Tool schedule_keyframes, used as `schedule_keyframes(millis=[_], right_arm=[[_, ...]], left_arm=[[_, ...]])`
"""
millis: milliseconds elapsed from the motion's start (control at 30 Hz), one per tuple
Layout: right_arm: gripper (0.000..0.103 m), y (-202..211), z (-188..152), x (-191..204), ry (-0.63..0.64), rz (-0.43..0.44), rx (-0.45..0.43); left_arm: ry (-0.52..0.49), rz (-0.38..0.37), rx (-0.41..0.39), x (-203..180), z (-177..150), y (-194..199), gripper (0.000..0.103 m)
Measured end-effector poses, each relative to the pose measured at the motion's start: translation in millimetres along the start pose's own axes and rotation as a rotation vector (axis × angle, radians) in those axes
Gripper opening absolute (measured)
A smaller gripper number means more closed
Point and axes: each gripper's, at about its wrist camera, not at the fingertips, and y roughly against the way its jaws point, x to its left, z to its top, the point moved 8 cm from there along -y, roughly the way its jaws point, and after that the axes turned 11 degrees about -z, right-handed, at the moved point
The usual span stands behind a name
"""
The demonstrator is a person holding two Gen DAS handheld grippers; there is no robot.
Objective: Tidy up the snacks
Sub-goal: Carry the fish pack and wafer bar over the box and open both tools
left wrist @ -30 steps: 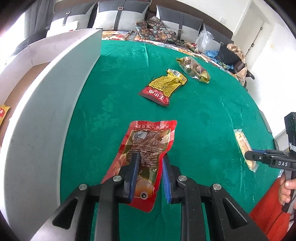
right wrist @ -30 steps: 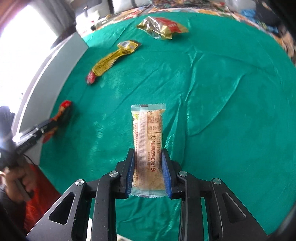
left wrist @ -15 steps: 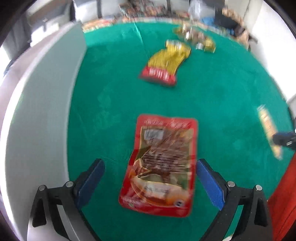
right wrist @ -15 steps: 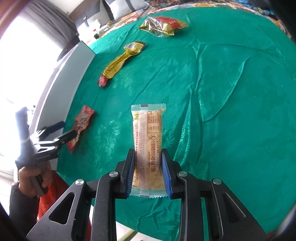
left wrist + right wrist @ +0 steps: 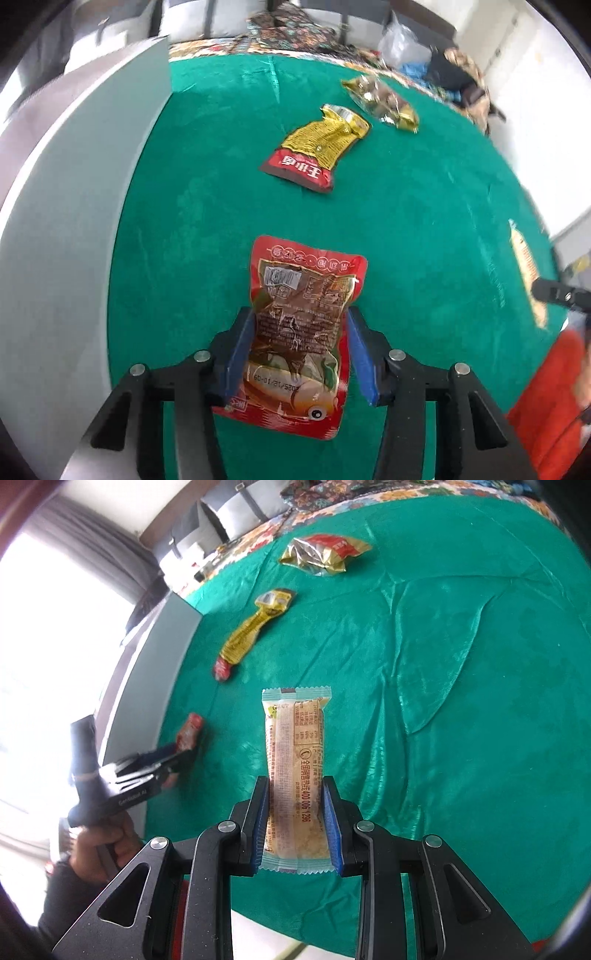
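A red snack packet [image 5: 310, 280] lies flat on the green cloth [image 5: 406, 221], close to the white box wall [image 5: 74, 221]. My left gripper [image 5: 301, 314] straddles its lower half. The jaws are closing, and the blue pads [image 5: 242, 343] are just reaching the packet's sides. The right wrist view shows the same packet [image 5: 190, 731] ahead of the left gripper [image 5: 177, 757]. My right gripper [image 5: 295, 786] is shut on a beige bar [image 5: 295, 738] in a clear wrapper, held above the cloth. In the left wrist view the bar [image 5: 524, 266] shows at the far right.
A yellow and red packet [image 5: 317, 147] and a gold packet [image 5: 384, 103] lie farther back on the cloth. The tall white box runs along the left side. A person's hand [image 5: 99, 845] holds the left gripper. Cushions and clutter line the far edge.
The left jaws let go of the red packet, swung wide, and have come back in around it. The right gripper kept its hold on the bar while tilting.
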Motion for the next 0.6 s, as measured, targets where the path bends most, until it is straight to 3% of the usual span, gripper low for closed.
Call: schedule_keyframes(millis=[100, 333, 467, 600], right_arm=[[0.029, 2.6, 4.8, 7.1, -0.005, 0.019, -0.003], [0.029, 14.5, 16.0, 37.1, 0.025, 0.067, -0.02], [0.029, 21.4, 28.1, 69.1, 0.053, 0.104, -0.023], [0.029, 28.7, 46.3, 134.5, 0.125, 0.17, -0.037]], left_arm=[[0.073, -0.05, -0.053, 6.3, -2.9, 10.8, 0.049], [0.136, -0.14, -0.167, 1.9, 11.0, 55.2, 0.049], [0.16, -0.216, -0.306, -3.2, 33.8, 122.3, 0.049], [0.173, -0.157, -0.424, 30.1, 46.8, 199.9, 0.05]])
